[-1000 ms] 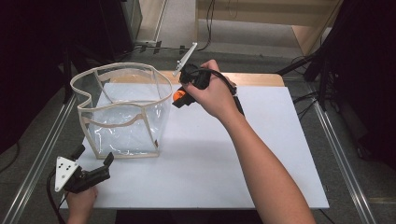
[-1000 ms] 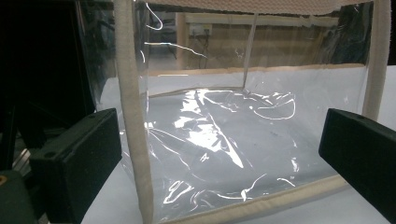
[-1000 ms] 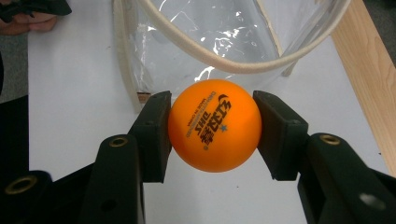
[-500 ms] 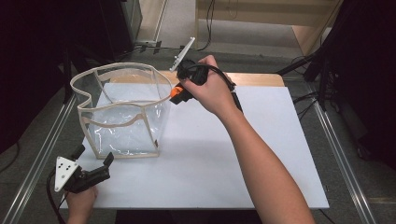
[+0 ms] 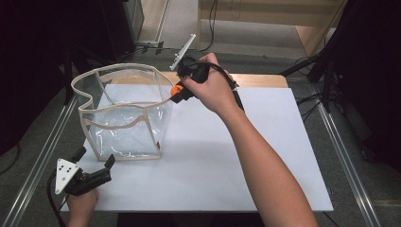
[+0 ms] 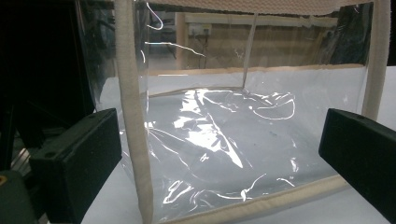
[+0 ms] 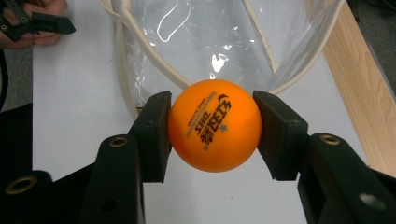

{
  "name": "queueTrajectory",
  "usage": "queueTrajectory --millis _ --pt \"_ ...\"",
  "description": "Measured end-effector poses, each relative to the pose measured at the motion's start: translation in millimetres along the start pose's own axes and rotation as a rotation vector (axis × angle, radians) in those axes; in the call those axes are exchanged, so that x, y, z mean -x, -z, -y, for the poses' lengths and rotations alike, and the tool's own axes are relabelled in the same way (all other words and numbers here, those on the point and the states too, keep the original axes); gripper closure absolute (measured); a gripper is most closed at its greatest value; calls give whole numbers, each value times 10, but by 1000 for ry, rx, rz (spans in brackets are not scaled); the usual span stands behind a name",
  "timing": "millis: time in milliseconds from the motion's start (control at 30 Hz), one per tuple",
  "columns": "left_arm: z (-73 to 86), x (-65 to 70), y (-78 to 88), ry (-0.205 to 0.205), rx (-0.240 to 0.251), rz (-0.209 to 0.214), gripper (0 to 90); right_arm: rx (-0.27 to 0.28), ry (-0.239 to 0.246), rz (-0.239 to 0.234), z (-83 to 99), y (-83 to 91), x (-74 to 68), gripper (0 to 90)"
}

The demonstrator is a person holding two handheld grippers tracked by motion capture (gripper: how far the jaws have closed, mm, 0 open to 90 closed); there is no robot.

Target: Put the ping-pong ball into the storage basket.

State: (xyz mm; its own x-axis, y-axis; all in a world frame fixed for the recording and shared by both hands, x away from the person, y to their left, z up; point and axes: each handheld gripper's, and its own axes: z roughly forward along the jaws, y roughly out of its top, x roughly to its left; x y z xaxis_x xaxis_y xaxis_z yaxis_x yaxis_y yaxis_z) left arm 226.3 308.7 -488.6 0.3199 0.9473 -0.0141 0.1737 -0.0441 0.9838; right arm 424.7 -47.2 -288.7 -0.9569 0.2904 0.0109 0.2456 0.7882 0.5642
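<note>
Orange ball (image 7: 214, 126), "DHS" lettering

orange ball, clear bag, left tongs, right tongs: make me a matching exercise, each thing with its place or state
Things:
1. orange ball
2. clear bag
3. left tongs
4. right tongs

Places or states:
A. open, near the table's front left corner
B. stands open-topped on the white table
C. shut, held up by the bag's rim
D. gripped between two black jaws

Pairs: 1-D, 2-B, 3-A, 4-C

White tabletop (image 5: 265, 156) on wooden table (image 5: 265, 80); grey floor (image 5: 340, 71); dark surroundings; metal rails (image 5: 347, 170).
</note>
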Motion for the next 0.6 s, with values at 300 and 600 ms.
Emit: queueTrajectory --millis 300,600 --pt "-1 -3 1 -3 -1 0 0 1 3 1 -61 4 -5 476" --pt "0 -5 0 1 0 1 0 8 9 -1 -129 -17 4 476"
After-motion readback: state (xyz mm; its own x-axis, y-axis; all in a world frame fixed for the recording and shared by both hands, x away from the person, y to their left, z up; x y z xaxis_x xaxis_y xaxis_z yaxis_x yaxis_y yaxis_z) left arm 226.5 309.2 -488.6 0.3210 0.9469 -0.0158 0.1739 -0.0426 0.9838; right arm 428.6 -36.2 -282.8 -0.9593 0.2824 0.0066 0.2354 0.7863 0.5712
